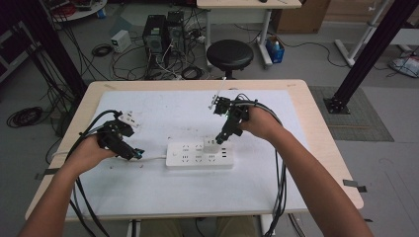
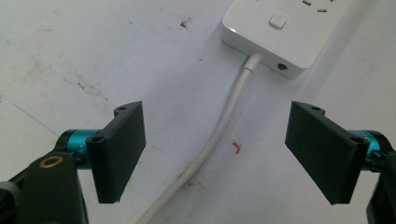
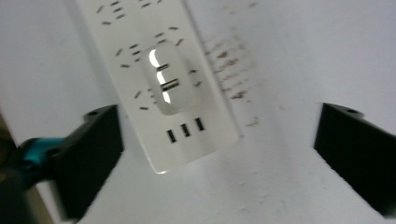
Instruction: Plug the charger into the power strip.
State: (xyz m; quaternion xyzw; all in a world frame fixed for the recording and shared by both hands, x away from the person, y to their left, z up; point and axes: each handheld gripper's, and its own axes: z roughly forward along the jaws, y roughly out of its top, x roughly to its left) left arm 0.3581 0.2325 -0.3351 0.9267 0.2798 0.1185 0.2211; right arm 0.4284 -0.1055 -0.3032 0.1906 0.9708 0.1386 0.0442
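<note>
Power strip point(image 1: 199, 154) lies flat at the centre of the high view, on the white table cover point(image 1: 163, 192). Its long axis runs left to right across the frame. The cord point(image 1: 153, 158) leaves its left end; the row of three small slots, likely USB ports, sits at its right end, near edge. A small white plug adapter point(image 1: 211, 145) sits on its top face, right of middle. In the right gripper view the adapter point(image 3: 167, 79) reads as a rounded block with two metal contacts showing on top; whether it is fully seated I cannot tell.

Left gripper point(image 1: 132, 153) sits just left of the strip's cord end, jaws spread wide. In the left gripper view the cord point(image 2: 219, 126) runs up between them, touching neither, to the strip's end point(image 2: 280, 35), where a push switch sits.

Right gripper point(image 1: 221, 138) hovers over the adapter, jaws spread wide and empty; in its own view the strip point(image 3: 159, 84) runs diagonally from upper left to lower centre.

Handling, my judgement: hard, smooth plastic shell, rigid, light enough to slide on the cover if pushed sideways. Cord is pliant and will drag. I would steady the strip across its short width near the cord end and take the adapter by its two flat sides, pulling or pressing straight along the socket axis. Glossy faces may slip under a shallow pinch.
</note>
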